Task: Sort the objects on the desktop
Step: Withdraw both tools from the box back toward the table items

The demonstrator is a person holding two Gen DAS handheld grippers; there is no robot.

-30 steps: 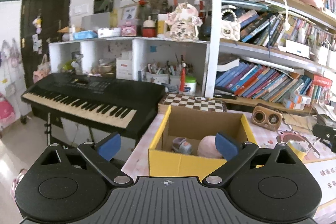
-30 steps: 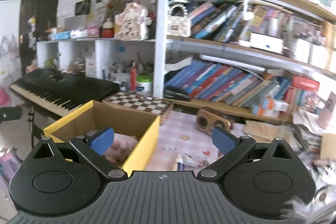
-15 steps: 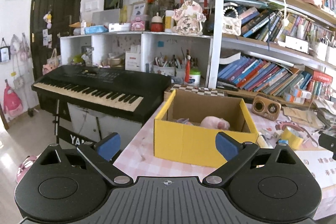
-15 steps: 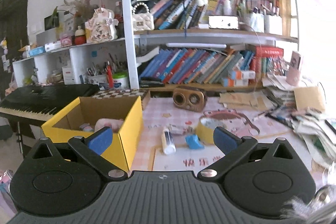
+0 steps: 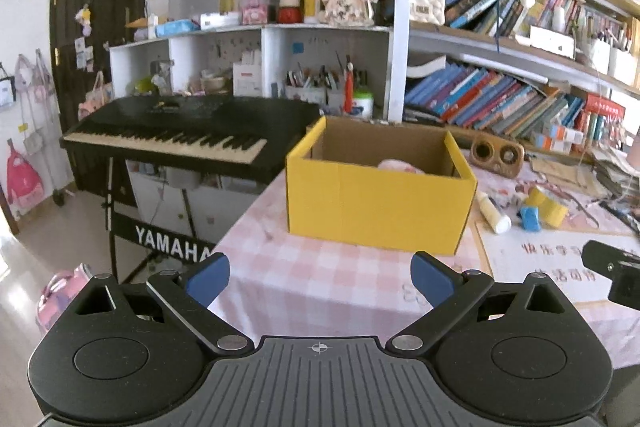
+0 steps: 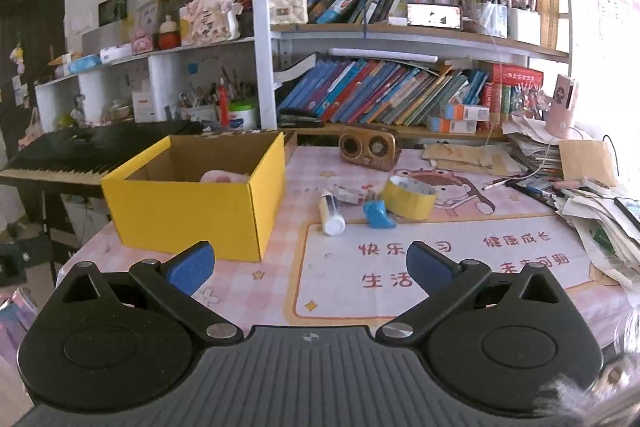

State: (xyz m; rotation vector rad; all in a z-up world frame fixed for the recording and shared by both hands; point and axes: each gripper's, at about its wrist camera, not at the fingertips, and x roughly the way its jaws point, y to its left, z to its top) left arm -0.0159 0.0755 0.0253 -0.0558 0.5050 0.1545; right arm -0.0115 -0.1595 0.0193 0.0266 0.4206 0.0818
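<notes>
The pink-checked tabletop (image 6: 352,167) is carrying everything here. On its left part one open yellow cardboard box (image 6: 192,211) is standing, and one pale pink soft item (image 6: 222,177) is lying inside it; the box wall is hiding most of that item, so what it is cannot be told. One black electronic keyboard (image 5: 172,135) is sitting just beyond the tabletop's left edge. One white printed mat with red characters (image 6: 440,267) is lying flat to the right of the box. Near the back edge one brown wooden two-dial speaker (image 6: 370,147) is standing. Beyond the mat three small things are lying close together: one yellow roll of tape (image 6: 408,202), one white tube-shaped bottle (image 6: 331,213) on its side, and one small blue object (image 6: 378,215) just beside the roll.

The left tongs (image 5: 320,277) are hovering in front of the box, spread wide and gripping nothing. The right tongs (image 6: 310,265) are hanging over the mat's near edge, equally wide and empty.
</notes>
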